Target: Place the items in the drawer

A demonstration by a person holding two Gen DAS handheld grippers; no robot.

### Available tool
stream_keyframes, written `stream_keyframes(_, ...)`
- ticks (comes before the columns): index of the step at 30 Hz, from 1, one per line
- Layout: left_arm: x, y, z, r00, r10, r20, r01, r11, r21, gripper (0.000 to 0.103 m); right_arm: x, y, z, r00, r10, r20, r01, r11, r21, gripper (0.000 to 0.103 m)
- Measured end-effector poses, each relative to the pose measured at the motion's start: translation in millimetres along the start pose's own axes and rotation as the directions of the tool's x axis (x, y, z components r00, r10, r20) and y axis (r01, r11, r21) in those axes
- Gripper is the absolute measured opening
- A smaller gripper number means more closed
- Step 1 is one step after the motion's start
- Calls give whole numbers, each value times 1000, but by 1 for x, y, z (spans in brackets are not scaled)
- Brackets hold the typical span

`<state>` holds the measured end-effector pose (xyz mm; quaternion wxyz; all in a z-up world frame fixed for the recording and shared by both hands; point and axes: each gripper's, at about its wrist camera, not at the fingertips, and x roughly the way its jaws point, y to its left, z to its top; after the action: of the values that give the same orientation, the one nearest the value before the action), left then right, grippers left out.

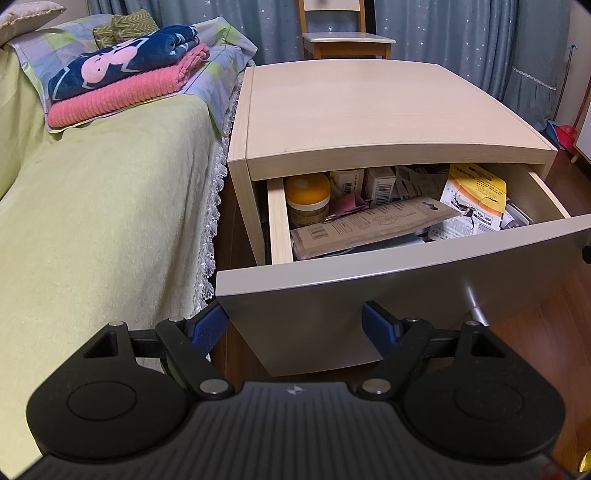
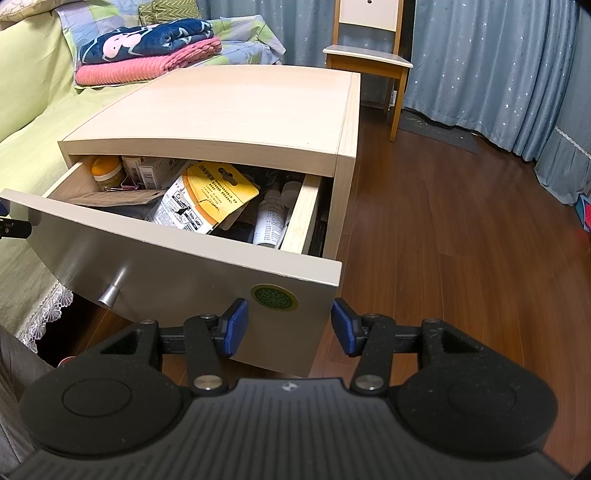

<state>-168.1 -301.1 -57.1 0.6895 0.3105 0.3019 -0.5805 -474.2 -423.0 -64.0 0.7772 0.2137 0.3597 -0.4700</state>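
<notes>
The bedside cabinet's drawer (image 1: 369,280) (image 2: 177,266) is pulled out and full of items: a yellow-lidded jar (image 1: 307,199) (image 2: 107,171), a brown card package (image 1: 369,227), an orange-and-white package (image 1: 474,201) (image 2: 207,201), small boxes (image 1: 380,184) and a white bottle (image 2: 271,221). A metal knob (image 1: 474,301) (image 2: 112,290) sticks out of the grey front. My left gripper (image 1: 295,325) is open in front of the panel's left half, holding nothing. My right gripper (image 2: 290,328) is open at the panel's right corner, also with nothing in it.
A bed with a green cover (image 1: 92,206) (image 2: 29,122) lies left of the cabinet, with folded blankets (image 1: 125,81) (image 2: 147,48) on it. A wooden chair (image 1: 347,33) (image 2: 369,51) and blue curtains (image 2: 480,66) stand behind. Wood floor (image 2: 461,240) stretches to the right.
</notes>
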Motion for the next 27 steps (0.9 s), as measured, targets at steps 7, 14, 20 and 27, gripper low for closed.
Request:
stream_keyframes(7, 0, -1, 0, 1000, 2, 0, -2, 1000, 2, 79, 0, 2, 0, 1000, 0, 3, 0, 1000, 0, 46)
stream_keyframes(14, 1, -2, 1, 1000, 9, 1, -9, 1000, 7, 79, 0, 4, -1, 1000, -1, 7, 1, 1000, 2, 46)
stream_keyframes(20, 1, -3, 1, 1000, 12, 2, -12, 1000, 7, 79, 0, 5, -2, 1000, -2, 10, 2, 1000, 3, 46)
stream_keyframes(27, 1, -3, 2, 1000, 15, 5, -15, 1000, 6, 79, 0, 7, -4, 1000, -3, 14, 3, 1000, 4, 46)
